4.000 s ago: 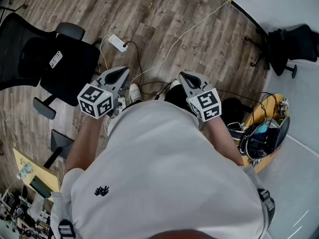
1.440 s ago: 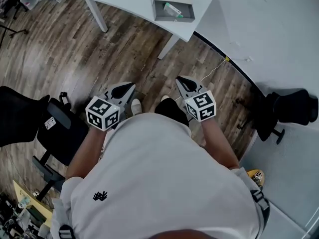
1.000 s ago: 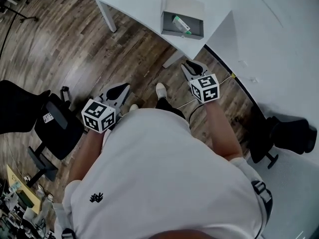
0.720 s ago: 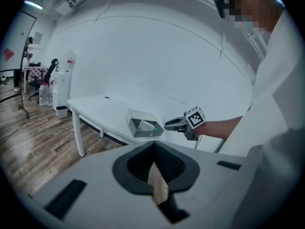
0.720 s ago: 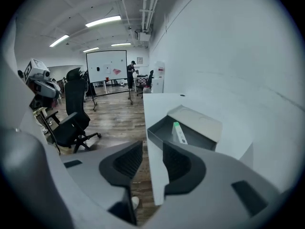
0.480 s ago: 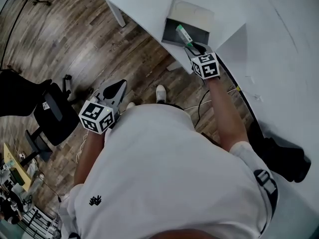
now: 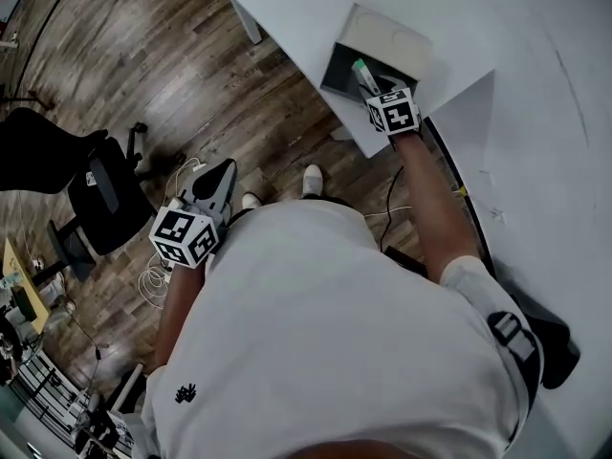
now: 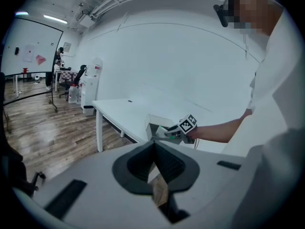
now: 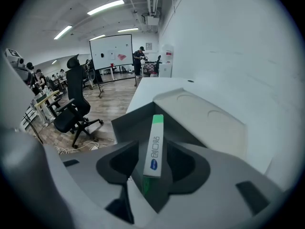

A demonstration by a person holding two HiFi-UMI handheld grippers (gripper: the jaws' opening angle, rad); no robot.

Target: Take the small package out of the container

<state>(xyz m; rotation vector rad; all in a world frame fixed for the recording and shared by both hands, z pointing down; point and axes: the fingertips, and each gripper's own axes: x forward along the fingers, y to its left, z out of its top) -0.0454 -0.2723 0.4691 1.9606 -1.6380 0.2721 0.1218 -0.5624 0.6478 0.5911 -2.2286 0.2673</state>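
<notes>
An open grey container with a pale lid sits at the corner of a white table. A slim white-and-green small package stands inside it. My right gripper reaches into the container, and in the right gripper view the package lies between the jaws of the right gripper. They are opening, with a gap on each side of it. My left gripper hangs shut and empty over the wooden floor, its tips meeting in the left gripper view. From there the container is visible too.
A black office chair stands on the floor at the left, with white cables near it. Another chair shows beside the table edge. A white wall runs along the right.
My right gripper has reached forward from over the floor into the container, and its jaws now stand around the package. The left gripper stayed low near my body.
</notes>
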